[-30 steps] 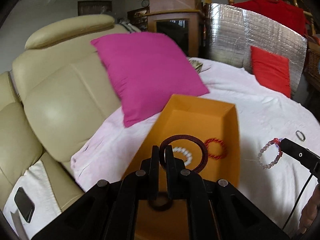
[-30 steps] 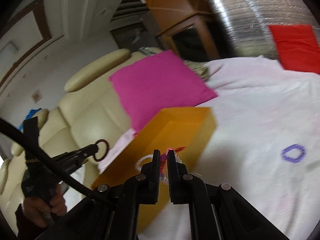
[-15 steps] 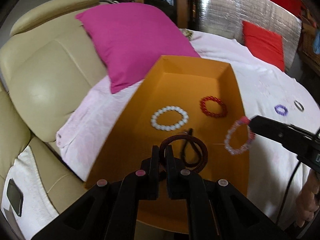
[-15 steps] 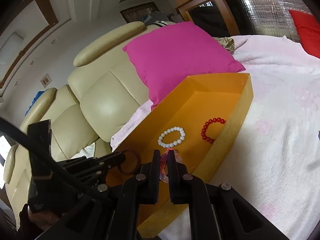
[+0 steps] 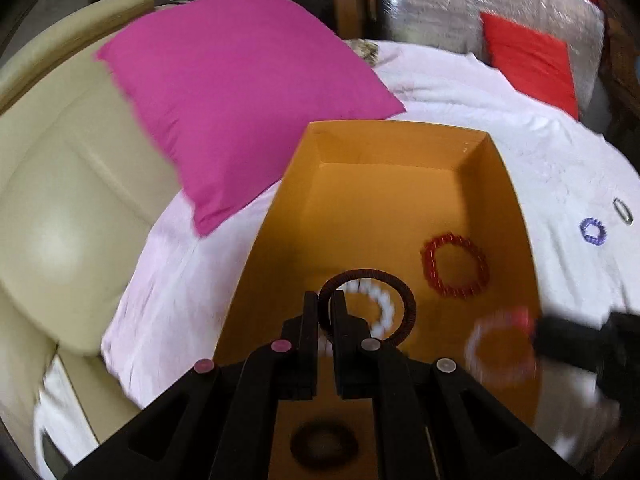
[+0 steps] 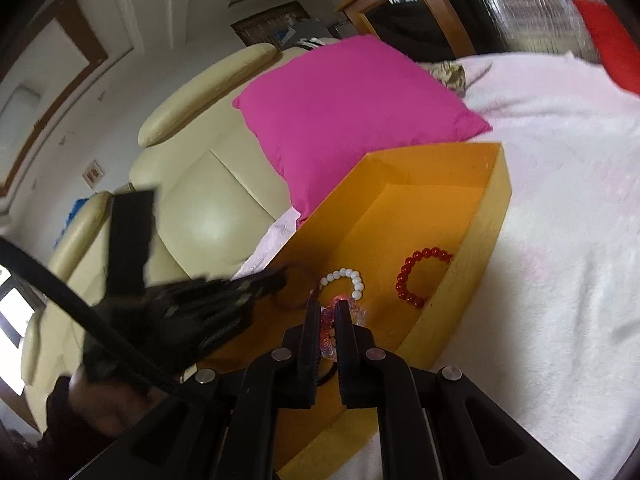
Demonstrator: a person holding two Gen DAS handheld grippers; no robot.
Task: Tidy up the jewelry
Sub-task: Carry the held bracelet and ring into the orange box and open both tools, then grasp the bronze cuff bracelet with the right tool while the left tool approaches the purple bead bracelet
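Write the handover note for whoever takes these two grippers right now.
Left gripper: shut on the dark brown bangle, held over the orange box.
Right gripper: shut on the pale pink beaded bracelet, also over the box.
Done: white bead bracelet and red bead bracelet lie on the box floor, with a dark ring near the front end.
Left: release both held pieces into the box, then fetch the purple bracelet and the small metal ring, both out on the white cloth to the right of the box.
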